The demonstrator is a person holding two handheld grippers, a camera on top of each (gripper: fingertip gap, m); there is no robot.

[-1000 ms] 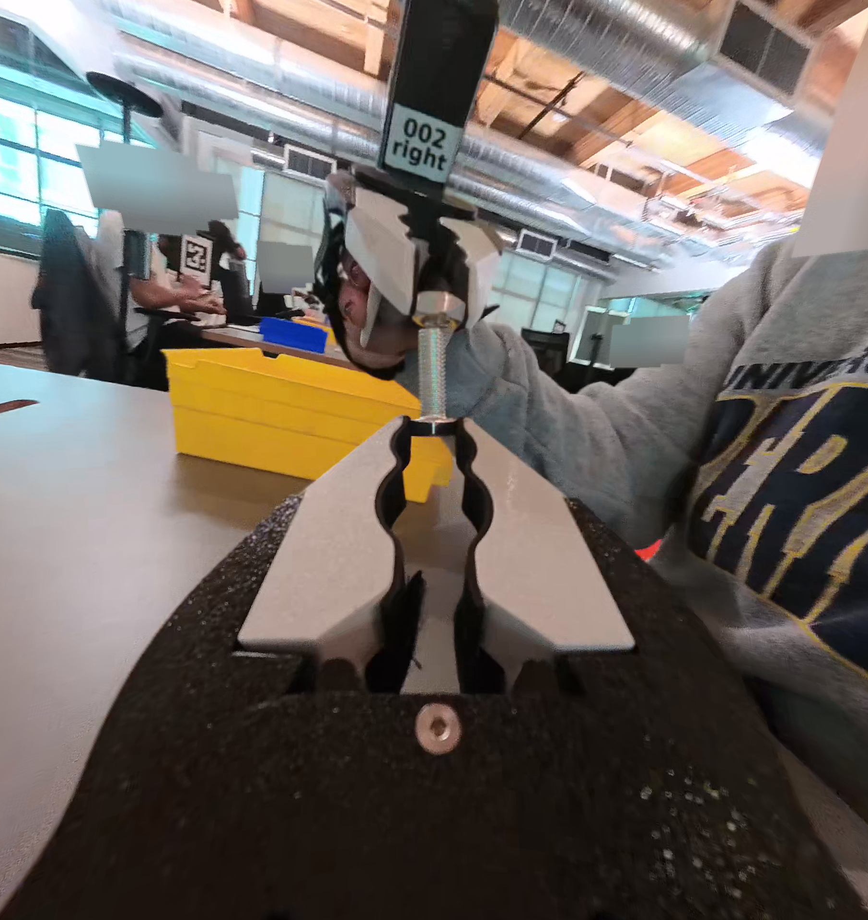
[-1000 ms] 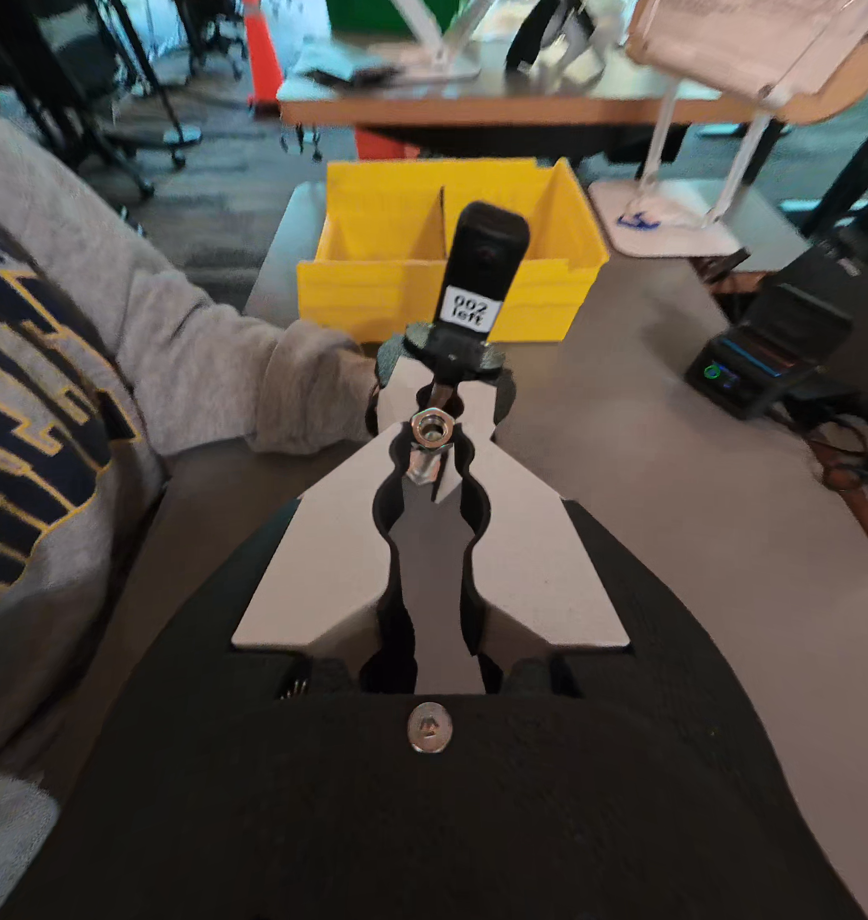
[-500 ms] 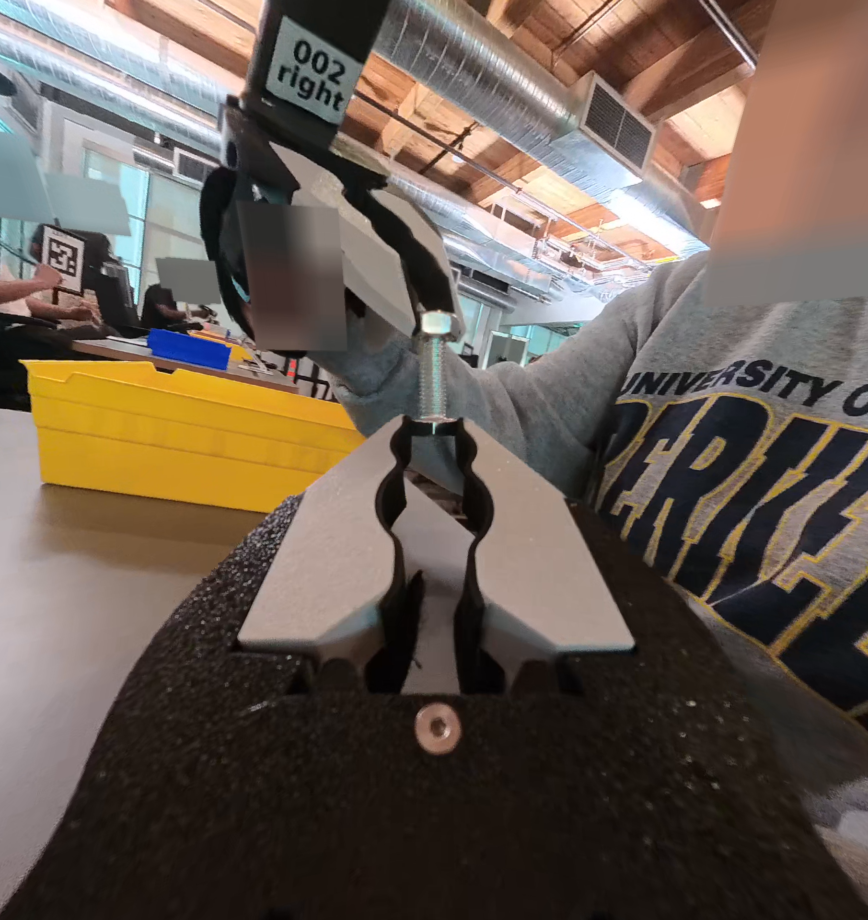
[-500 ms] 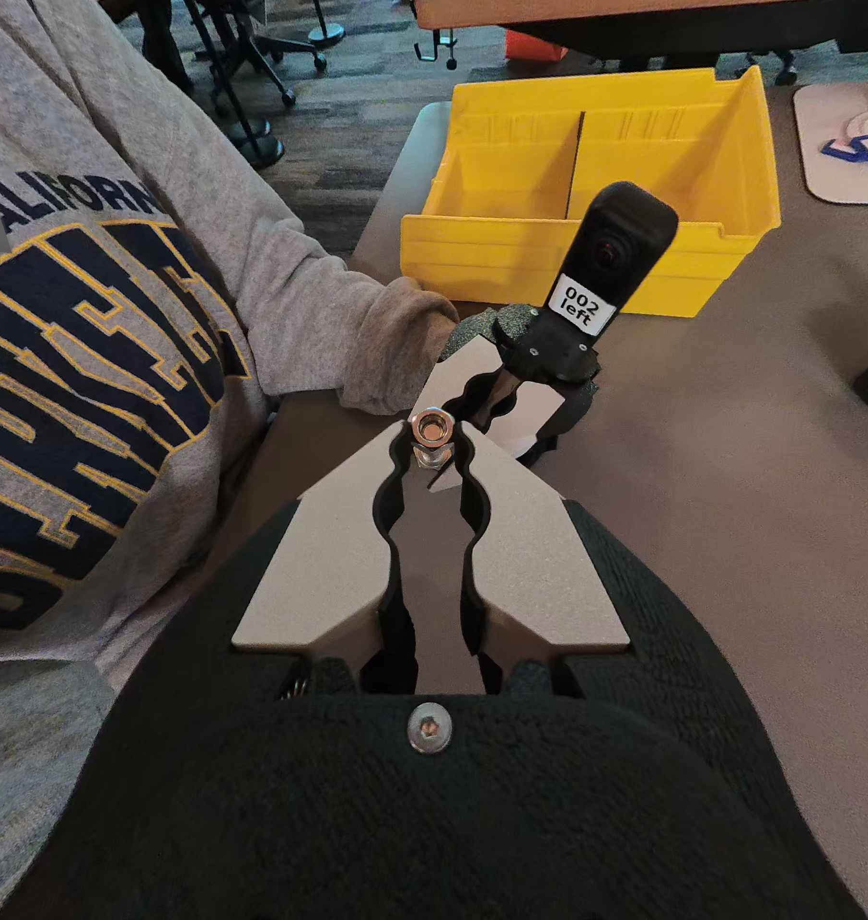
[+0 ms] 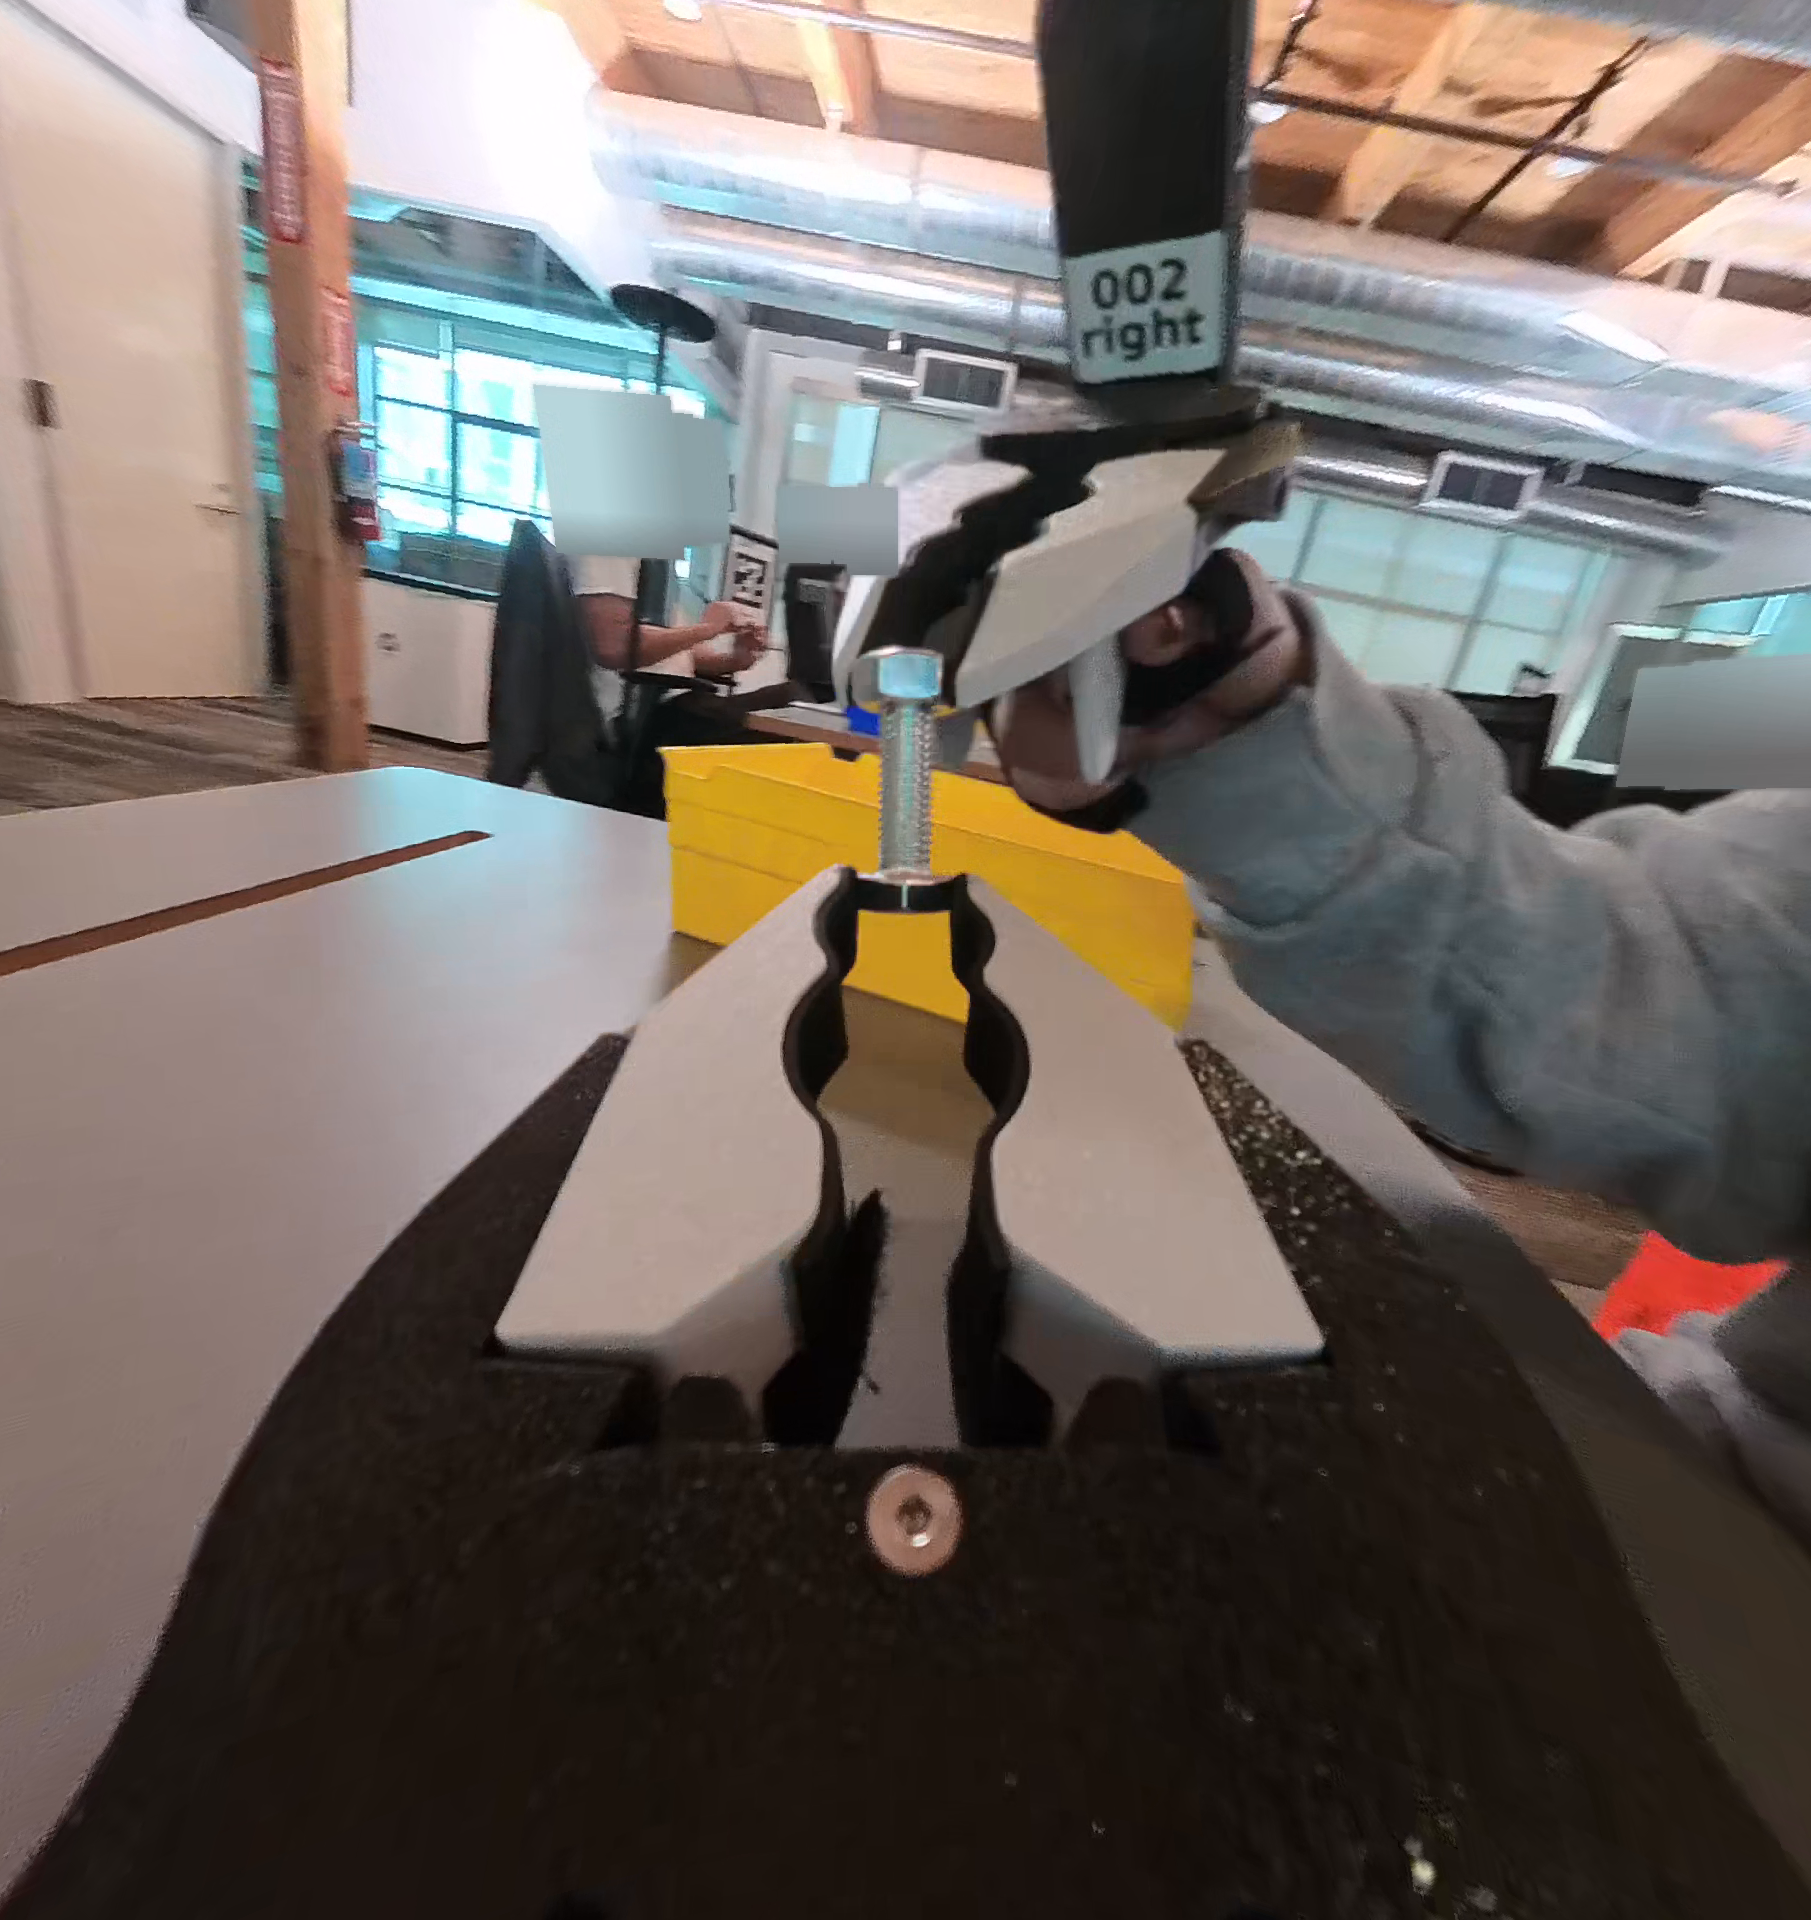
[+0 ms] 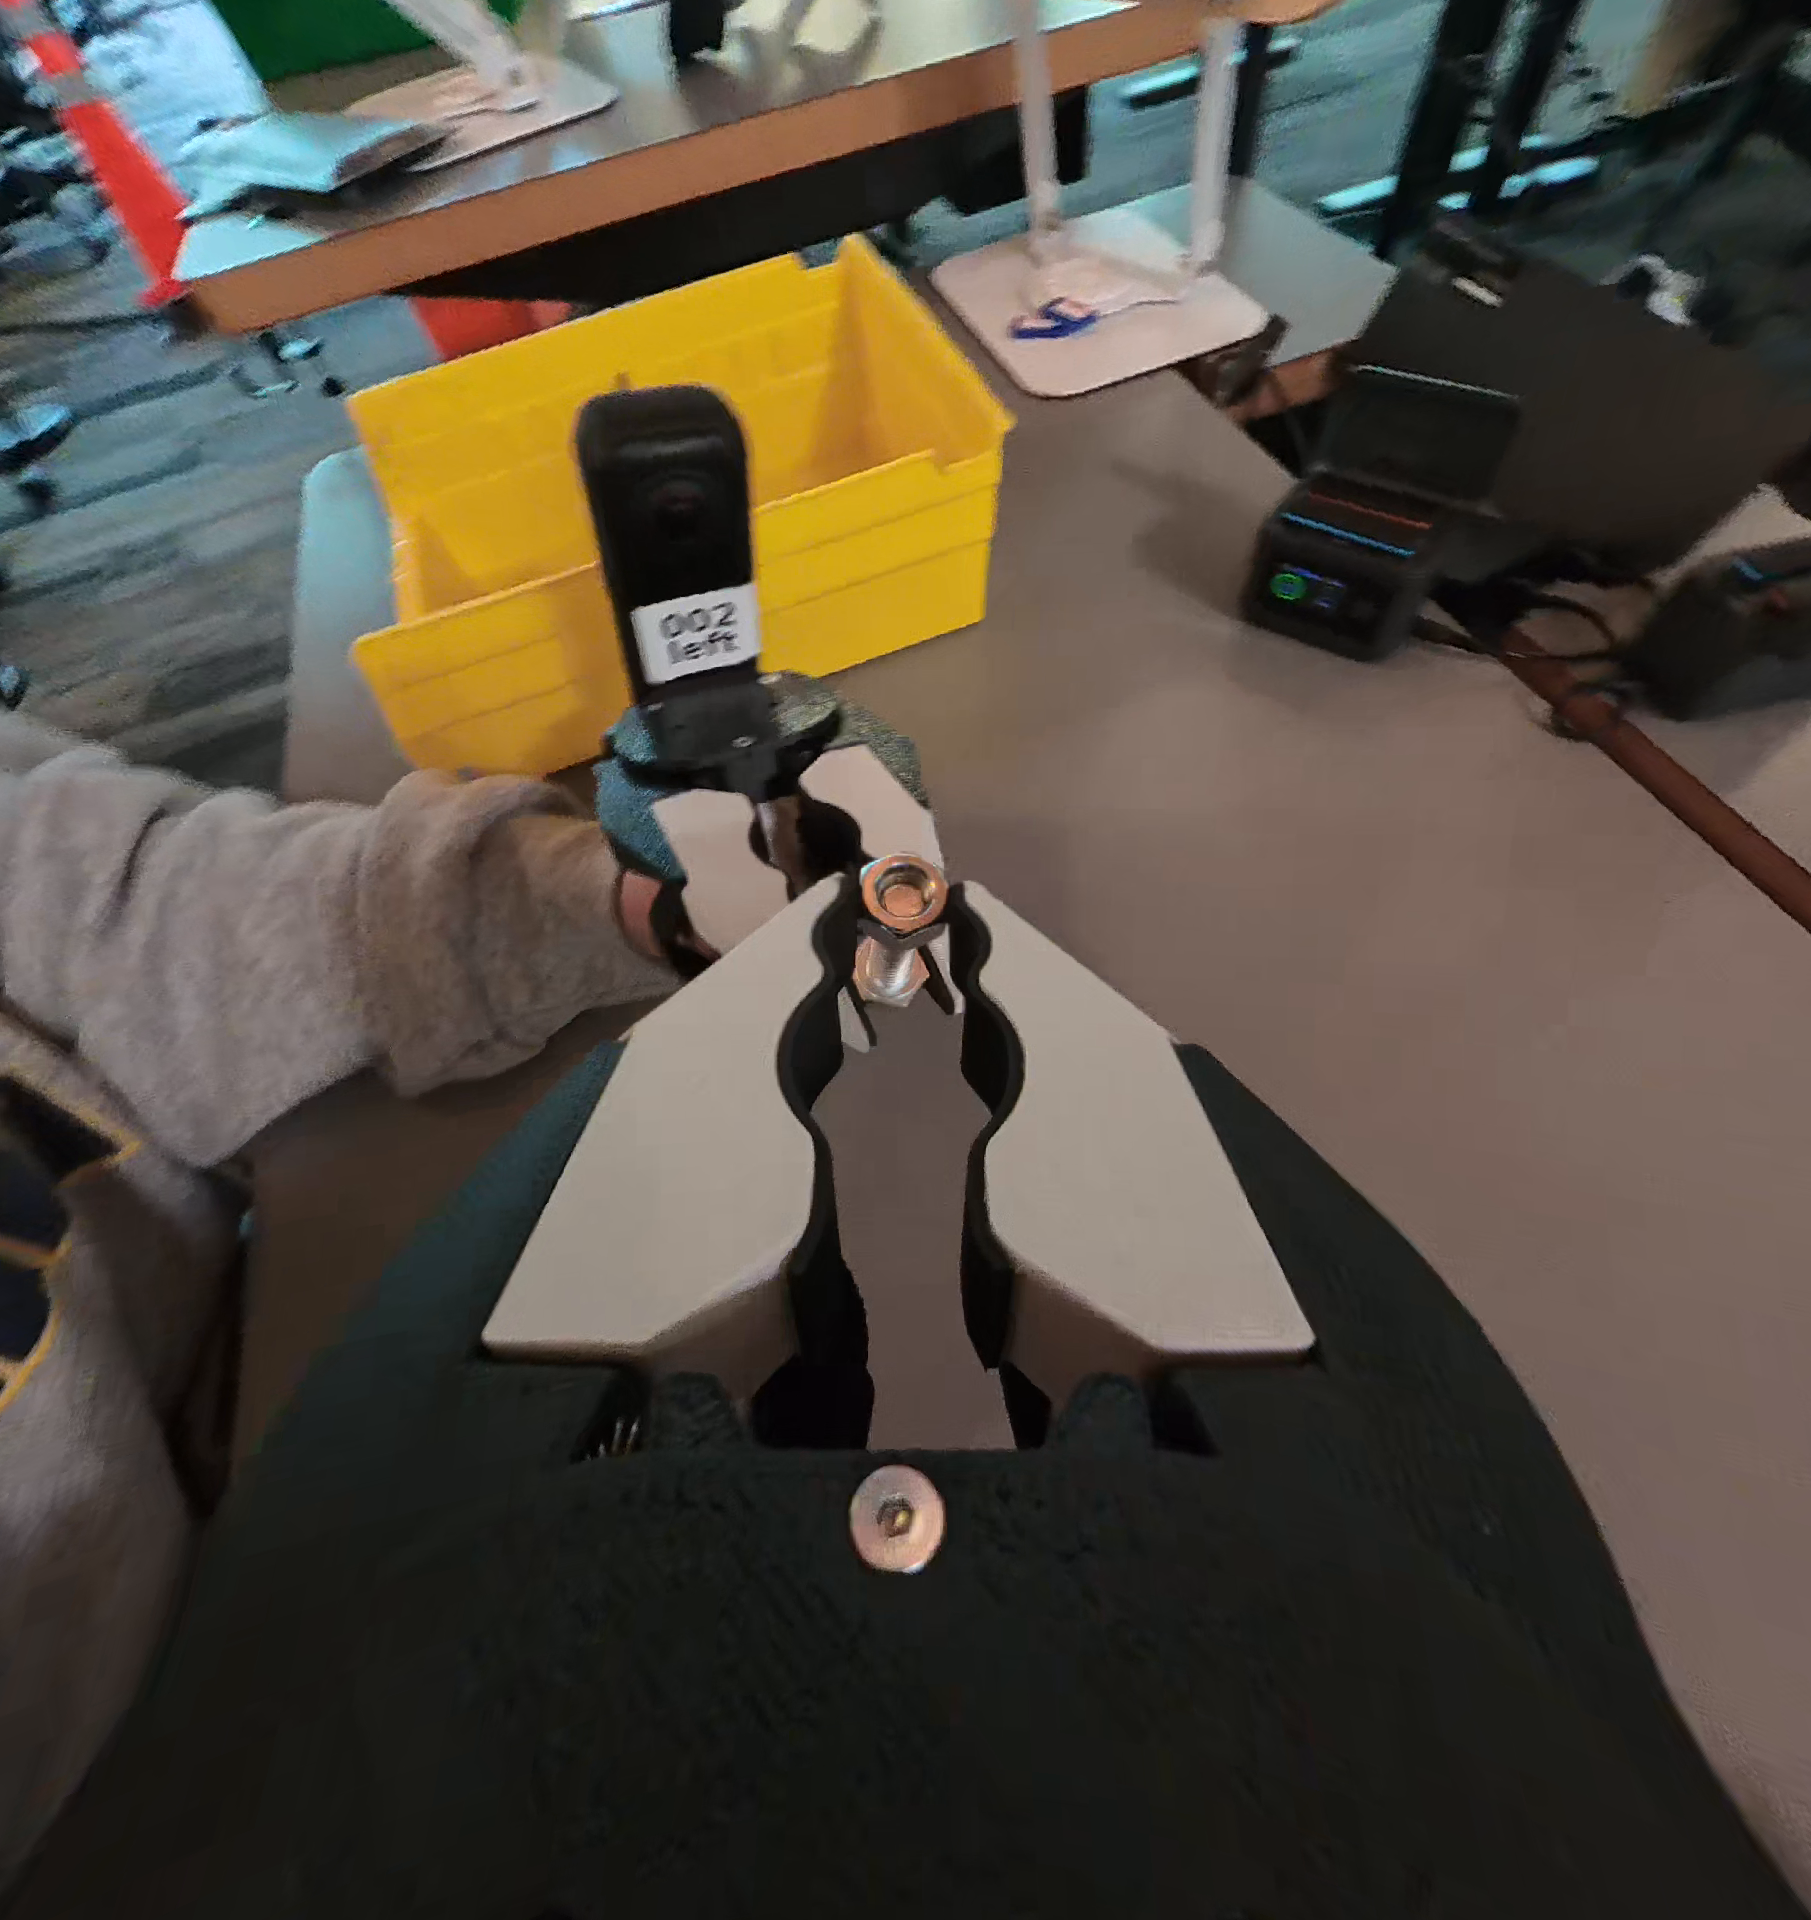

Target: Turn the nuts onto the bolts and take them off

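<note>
Two claws share one bolt [image 5: 903,781]: left claw [image 5: 903,896] clamps nut [image 5: 903,891], right claw [image 6: 899,906] clamps bolt head.

Your right gripper [image 6: 901,914] clamps the hex head of the bolt [image 6: 899,902] at its tips. Just beyond, toward 11 o'clock, your left gripper [image 6: 885,997] pinches the nut [image 6: 888,982] on the shank. The yellow bin [image 6: 880,520] sits at 12 o'clock.
</note>
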